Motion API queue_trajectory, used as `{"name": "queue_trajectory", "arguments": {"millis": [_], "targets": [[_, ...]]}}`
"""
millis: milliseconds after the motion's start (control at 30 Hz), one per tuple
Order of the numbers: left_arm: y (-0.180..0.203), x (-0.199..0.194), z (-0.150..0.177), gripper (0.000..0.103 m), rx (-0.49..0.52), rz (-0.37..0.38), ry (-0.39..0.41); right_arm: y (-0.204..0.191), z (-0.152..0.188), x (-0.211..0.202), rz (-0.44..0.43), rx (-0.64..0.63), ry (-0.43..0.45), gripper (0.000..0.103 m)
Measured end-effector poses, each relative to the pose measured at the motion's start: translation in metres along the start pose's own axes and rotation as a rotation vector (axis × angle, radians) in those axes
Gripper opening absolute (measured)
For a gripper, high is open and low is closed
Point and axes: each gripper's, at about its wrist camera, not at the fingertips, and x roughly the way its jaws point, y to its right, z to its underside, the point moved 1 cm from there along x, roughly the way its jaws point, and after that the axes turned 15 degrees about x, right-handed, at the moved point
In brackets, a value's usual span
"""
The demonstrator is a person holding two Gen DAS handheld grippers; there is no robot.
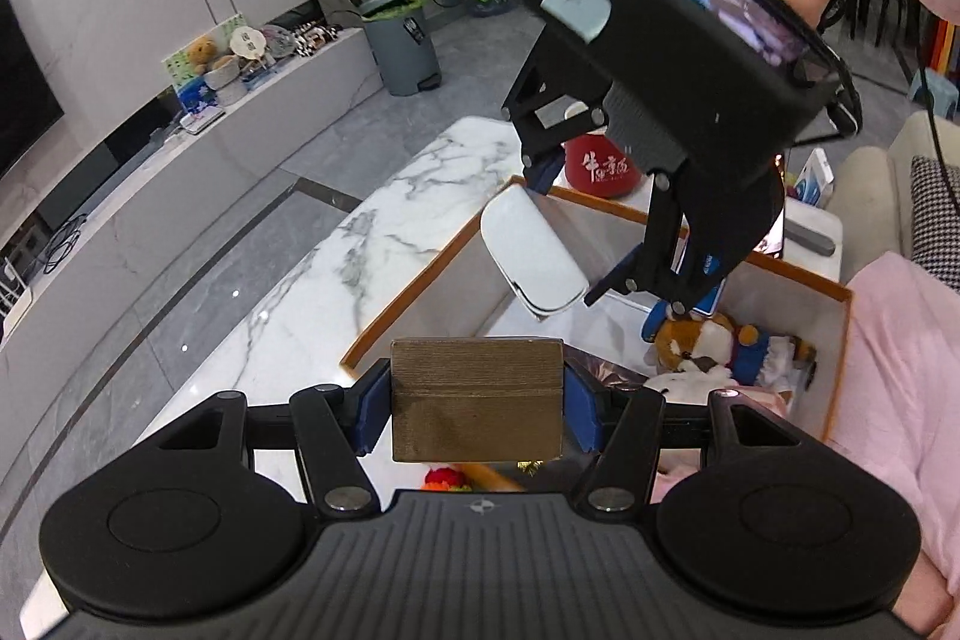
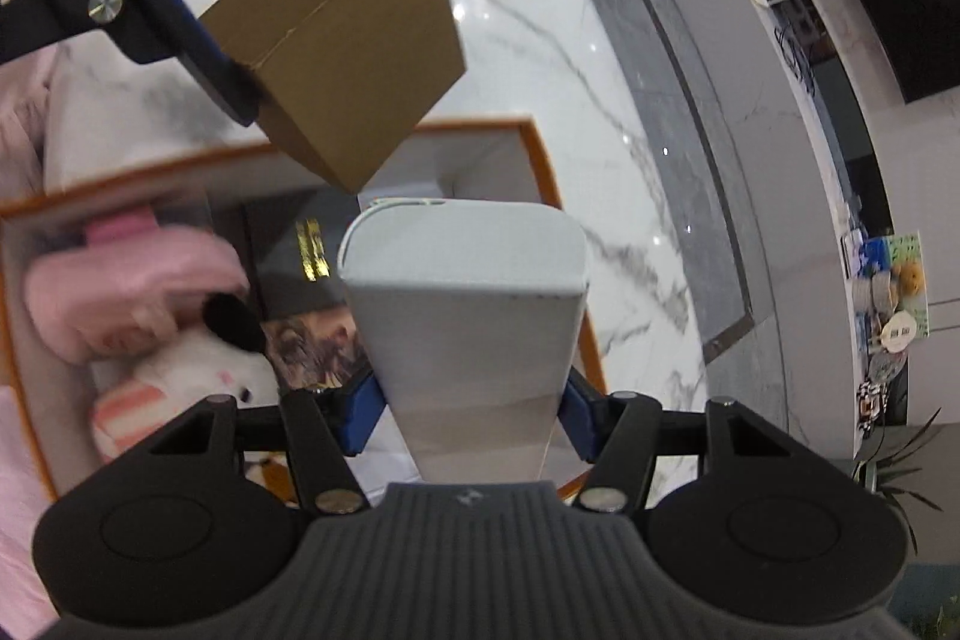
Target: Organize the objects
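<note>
Two items are held above the orange-rimmed box (image 1: 843, 340) on the marble desk (image 1: 384, 244): the left tool (image 1: 477, 400) is clamped on a brown carton (image 1: 477, 400), the right tool (image 2: 468, 400) on a white case (image 2: 465, 292). Lowering one at a time into the empty corner is advised; plush toys (image 1: 702, 340) crowd the other end, and the tools sit close together.

the small box (image 1: 477, 400) is brown. the case (image 2: 465, 298) is white. the big box (image 1: 837, 340) has an orange rim. the table (image 1: 336, 268) is white with grey lines. the pads (image 1: 372, 415) are blue.
</note>
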Motion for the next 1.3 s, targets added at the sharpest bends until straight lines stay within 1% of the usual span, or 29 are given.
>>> {"name": "queue_trajectory", "arguments": {"millis": [133,233,433,567,700,900,967,1133,1233,1300], "targets": [[-0.005,0.024,-0.003,0.067,0.032,0.015,-0.027,0.003,0.01,0.024,-0.002,-0.018,-0.038,0.062],[-0.008,0.04,-0.004,0.067,0.057,0.037,-0.048,0.004,0.011,0.041,-0.011,-0.028,-0.064,0.062],[-0.007,0.068,-0.001,0.067,0.135,0.053,-0.108,0.006,0.015,0.073,-0.025,-0.037,-0.094,0.062],[-0.007,0.086,0.0,0.067,0.182,0.058,-0.152,0.014,0.01,0.08,-0.035,-0.01,-0.05,0.062],[-0.005,0.095,0.002,0.067,0.209,0.05,-0.178,0.01,0.007,0.087,-0.03,-0.068,-0.028,0.062],[-0.003,0.102,0.006,0.067,0.25,0.047,-0.206,0.017,0.004,0.099,-0.045,-0.046,0.019,0.062],[0.001,0.104,0.005,0.067,0.284,0.049,-0.22,0.015,0.003,0.102,-0.043,-0.059,0.025,0.062],[0.009,0.114,0.004,0.067,0.406,0.061,-0.262,0.01,0.0,0.111,-0.042,-0.094,0.021,0.062],[0.009,0.121,0.004,0.067,0.477,0.069,-0.284,0.005,0.0,0.115,-0.039,-0.139,0.012,0.062],[0.006,0.126,0.004,0.067,0.502,0.082,-0.301,0.001,0.001,0.12,-0.035,-0.174,0.002,0.062]]}}
